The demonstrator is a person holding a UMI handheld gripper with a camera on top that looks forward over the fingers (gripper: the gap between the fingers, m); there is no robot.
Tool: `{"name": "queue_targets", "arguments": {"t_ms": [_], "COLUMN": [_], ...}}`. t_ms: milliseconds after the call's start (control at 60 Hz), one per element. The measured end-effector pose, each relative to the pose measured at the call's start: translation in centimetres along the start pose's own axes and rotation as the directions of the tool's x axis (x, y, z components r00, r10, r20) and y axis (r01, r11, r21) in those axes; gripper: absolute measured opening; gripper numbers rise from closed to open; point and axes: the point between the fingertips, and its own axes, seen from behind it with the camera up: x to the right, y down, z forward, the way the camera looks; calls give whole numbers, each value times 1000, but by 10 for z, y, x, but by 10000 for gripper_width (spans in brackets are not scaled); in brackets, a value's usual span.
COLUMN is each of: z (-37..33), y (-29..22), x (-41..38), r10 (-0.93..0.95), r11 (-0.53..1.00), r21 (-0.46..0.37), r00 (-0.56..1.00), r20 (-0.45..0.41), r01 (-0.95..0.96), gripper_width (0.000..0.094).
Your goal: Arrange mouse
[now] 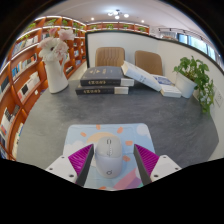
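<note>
A white computer mouse (110, 153) lies on a pastel patterned mouse mat (110, 133) on the grey table. My gripper (114, 150) is low over the mat, with its magenta pads (82, 158) on either side of the mouse. The mouse stands between the fingers, resting on the mat. A narrow gap shows at the right side, so the fingers are open around it. The rear of the mouse is hidden below the gripper.
Beyond the mat, the grey table (60, 115) holds a stack of dark books (101, 80), a white figure (55, 62), open white booklets (152, 80) and a potted plant (196, 78). Two chairs (128, 58) stand behind the table. Bookshelves (20, 85) line the left wall.
</note>
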Motion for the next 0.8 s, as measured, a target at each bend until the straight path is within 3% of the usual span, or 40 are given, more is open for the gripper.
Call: {"name": "queue_targets", "arguments": {"t_ms": [350, 533, 600, 800], "z": [-99, -147, -158, -177], "y": [-97, -124, -126, -105], "x": [46, 94, 115, 158], "r10": [31, 24, 8, 17], "r11": [988, 975, 969, 973], "r21": [152, 222, 249, 228], "r00": [999, 1000, 1000, 1000], "r20": [10, -7, -22, 4], "r01": [-33, -22, -2, -17], "gripper_width": [816, 817, 815, 814]}}
